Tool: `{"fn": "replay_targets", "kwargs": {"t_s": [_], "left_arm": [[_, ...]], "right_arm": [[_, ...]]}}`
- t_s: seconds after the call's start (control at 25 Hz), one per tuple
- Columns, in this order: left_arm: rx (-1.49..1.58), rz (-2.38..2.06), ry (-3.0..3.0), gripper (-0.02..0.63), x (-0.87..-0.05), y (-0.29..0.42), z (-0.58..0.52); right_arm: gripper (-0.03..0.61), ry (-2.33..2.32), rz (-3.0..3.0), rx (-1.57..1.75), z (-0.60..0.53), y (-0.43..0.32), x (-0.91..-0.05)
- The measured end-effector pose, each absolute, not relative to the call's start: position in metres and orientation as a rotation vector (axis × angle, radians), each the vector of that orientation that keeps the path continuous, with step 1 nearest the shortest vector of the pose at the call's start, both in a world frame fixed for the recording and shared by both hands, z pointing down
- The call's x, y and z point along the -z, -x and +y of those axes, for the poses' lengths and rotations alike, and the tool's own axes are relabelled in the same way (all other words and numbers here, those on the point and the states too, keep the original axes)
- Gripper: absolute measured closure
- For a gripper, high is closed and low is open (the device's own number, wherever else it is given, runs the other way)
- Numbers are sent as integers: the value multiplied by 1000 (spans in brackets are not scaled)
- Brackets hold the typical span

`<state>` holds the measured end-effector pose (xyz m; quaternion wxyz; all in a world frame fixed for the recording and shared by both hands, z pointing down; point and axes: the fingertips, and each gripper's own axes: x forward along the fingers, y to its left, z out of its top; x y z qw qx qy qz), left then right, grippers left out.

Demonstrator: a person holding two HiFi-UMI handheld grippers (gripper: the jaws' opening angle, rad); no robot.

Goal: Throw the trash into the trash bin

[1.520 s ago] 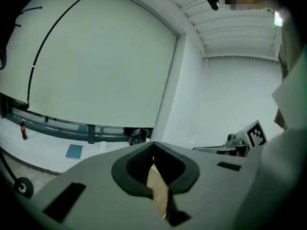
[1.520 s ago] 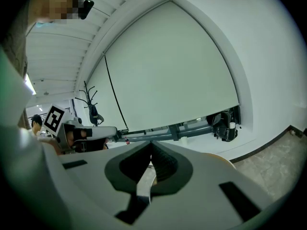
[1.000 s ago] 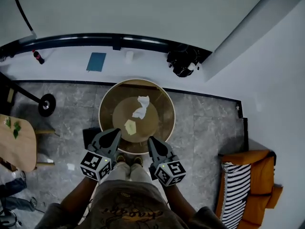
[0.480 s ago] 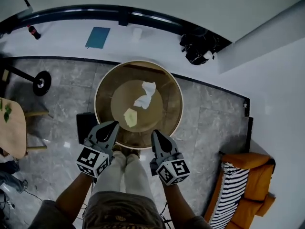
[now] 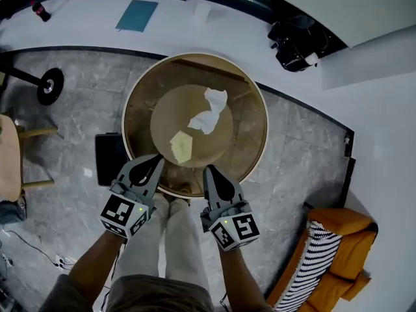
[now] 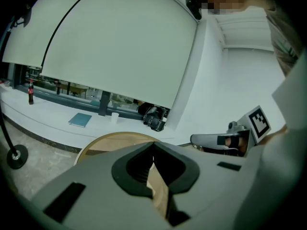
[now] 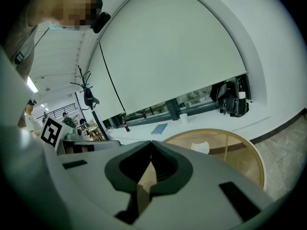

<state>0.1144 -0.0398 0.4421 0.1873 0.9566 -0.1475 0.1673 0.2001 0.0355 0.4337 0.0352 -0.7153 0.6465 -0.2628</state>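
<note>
Left gripper (image 5: 155, 162), right gripper (image 5: 209, 172): fingers clenched, empty, at the near rim of the round surface (image 5: 259, 142). Trash lies on it, untouched: white tissue (image 5: 209, 111), yellow scrap (image 5: 181, 145). Dark box (image 5: 107, 158) on the floor at left, probably the bin. Risk: fingers not released before reaching would shove the flat scrap instead of gripping it
</note>
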Motion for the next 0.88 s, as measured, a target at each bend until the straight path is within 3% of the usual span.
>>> {"fn": "replay_targets", "kwargs": {"t_s": [0.56, 0.64, 0.72, 0.88], "left_arm": [[-554, -393, -2692, 587, -491, -129, -36], [-573, -382, -2690, 546, -495, -130, -34], [-580, -375, -2690, 457, -496, -133, -34], [-588, -391, -2687, 380, -498, -137, -39]], "right_arm": [[560, 2223, 1916, 894, 57, -202, -474], [560, 2228, 1902, 895, 59, -204, -473], [560, 2229, 1892, 894, 60, -205, -473], [560, 2224, 1885, 909, 62, -204, -477]]}}
